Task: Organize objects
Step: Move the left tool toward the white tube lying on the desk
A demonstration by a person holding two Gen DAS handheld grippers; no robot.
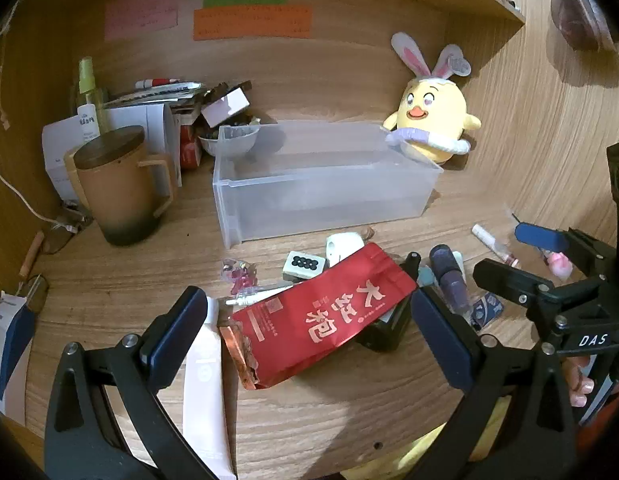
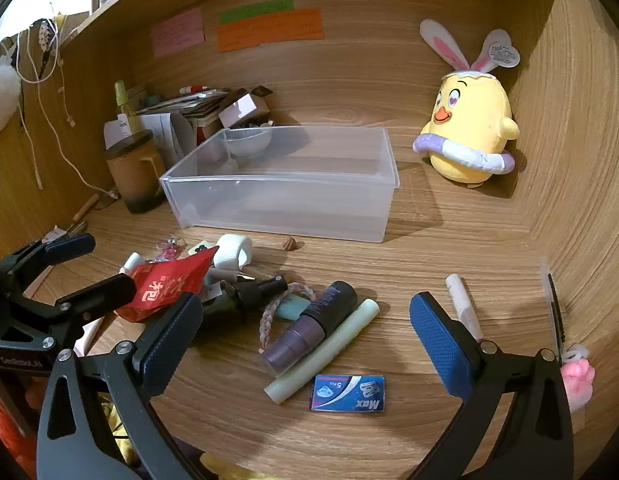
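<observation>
Left gripper [image 1: 305,332] spread wide, nothing clamped, angled down over the red packet [image 1: 317,316]. Right gripper [image 2: 305,340] likewise wide apart and empty, hovering over the purple bottle [image 2: 309,328].

Packet right between the left pads — long axis running from 7 to 1 o'clock in the left view, torn end nearest at 7. Probably the left hand's pick, being much the nearer; likely needs a slight twist to close across the narrow side. Pink tube [image 1: 203,380] just beside the left pad, easy to snag. In the right view, bottle and pale stick [image 2: 325,352] lying side by side, touching, both slanted 7 to 1 o'clock; blue card [image 2: 347,394] flat at 6 o'clock of them.

Bin [image 2: 285,184] at 12 o'clock from both grippers, seemingly empty, open side up, clear path over bare desk [image 2: 389,272] to it.

Wood-grain desk, smooth and level, boxed in by a wooden back wall with notes. Mug [image 1: 117,184] at 10 o'clock of the bin, plush chick [image 2: 469,132] at 2 — both well clear of the work.
</observation>
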